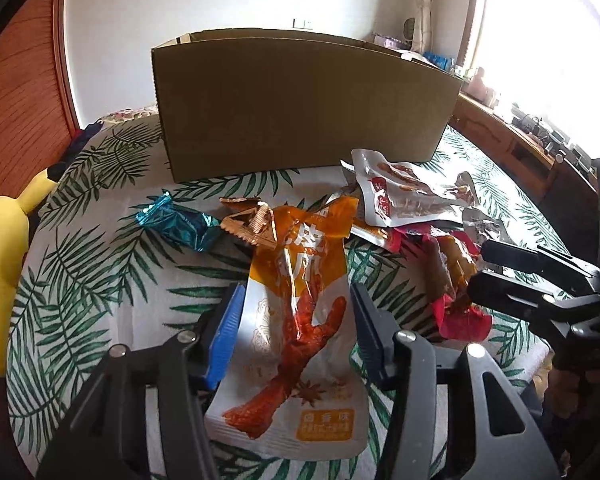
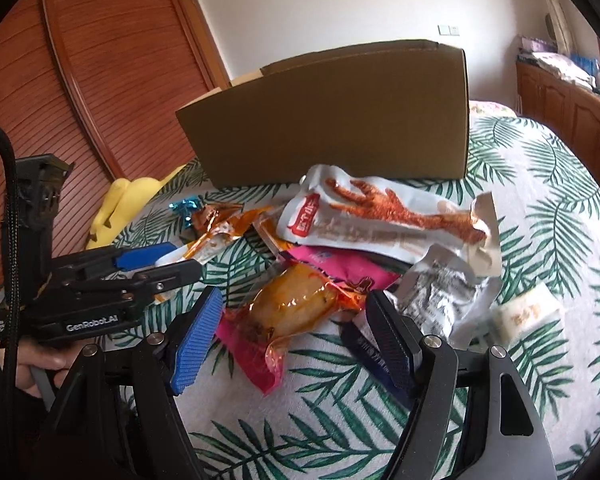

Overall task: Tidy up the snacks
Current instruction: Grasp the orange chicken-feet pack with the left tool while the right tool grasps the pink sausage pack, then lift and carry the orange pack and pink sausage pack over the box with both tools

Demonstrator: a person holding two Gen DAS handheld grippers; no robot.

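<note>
A pile of snack packets lies on a leaf-print cloth in front of an open cardboard box [image 1: 300,108], also in the right wrist view [image 2: 340,116]. My left gripper [image 1: 298,312] is open, its jaws either side of an orange and white chicken-foot packet [image 1: 300,320]. My right gripper [image 2: 296,320] is open around a clear orange packet [image 2: 288,308] that lies on a pink packet [image 2: 340,264]. A white chicken-foot packet [image 2: 384,216] lies behind it. A blue candy [image 1: 176,224] and a copper wrapper [image 1: 252,224] lie to the left.
A yellow plush toy [image 1: 0,256] sits at the cloth's left edge by a wooden door [image 2: 100,60]. A small white packet [image 2: 528,316] lies to the right. A wooden cabinet [image 2: 572,100] runs along the right wall.
</note>
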